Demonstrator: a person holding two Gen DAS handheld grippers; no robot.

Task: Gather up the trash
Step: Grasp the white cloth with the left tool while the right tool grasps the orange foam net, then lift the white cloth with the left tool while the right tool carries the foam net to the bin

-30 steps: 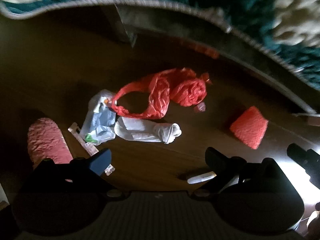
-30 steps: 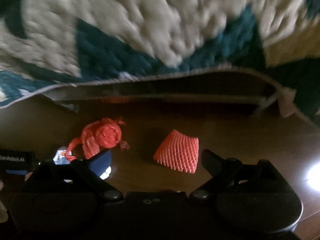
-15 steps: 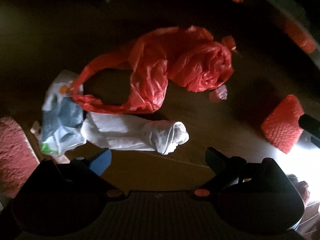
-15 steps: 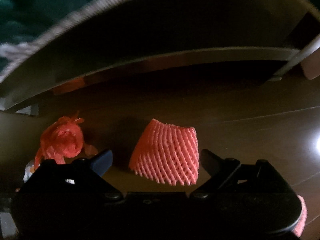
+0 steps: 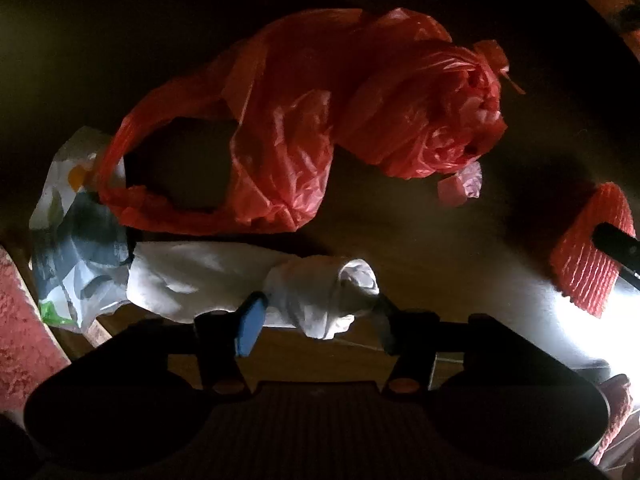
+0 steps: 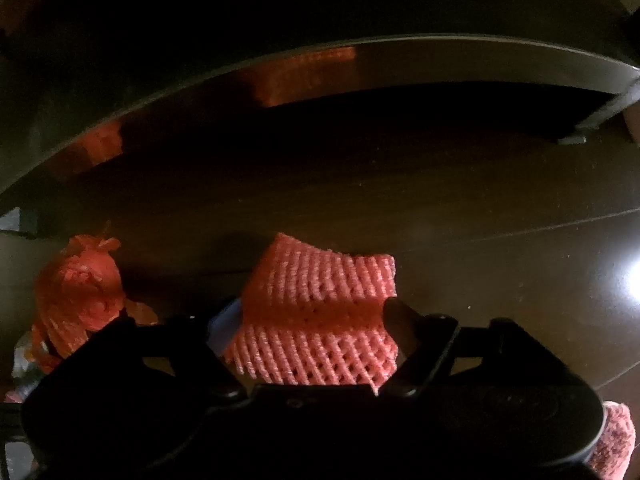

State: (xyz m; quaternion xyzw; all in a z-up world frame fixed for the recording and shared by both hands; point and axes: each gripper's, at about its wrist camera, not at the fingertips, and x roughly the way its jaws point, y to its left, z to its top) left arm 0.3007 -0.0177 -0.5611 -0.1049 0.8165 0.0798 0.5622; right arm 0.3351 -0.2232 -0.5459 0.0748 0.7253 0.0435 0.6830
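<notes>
Pink foam net sleeve (image 6: pixel 320 312) pinched by right gripper (image 6: pixel 316 320), crumpled white tissue wad (image 5: pixel 320 300) bracketed (grip uncertain) by left gripper (image 5: pixel 316 312); red plastic bag (image 5: pixel 320 120) uncollected.

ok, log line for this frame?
left gripper: closing on white wad | right gripper: pinching foam net | red bag: on floor

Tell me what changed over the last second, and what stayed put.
Both grippers dropped toward the floor and narrowed. The left gripper now brackets the knotted end of the white bag; whether it pinches yet is unclear. The right gripper advanced onto the red foam net, whose sides now buckle between the fingers. The red plastic bag and printed wrapper lie as before.
</notes>
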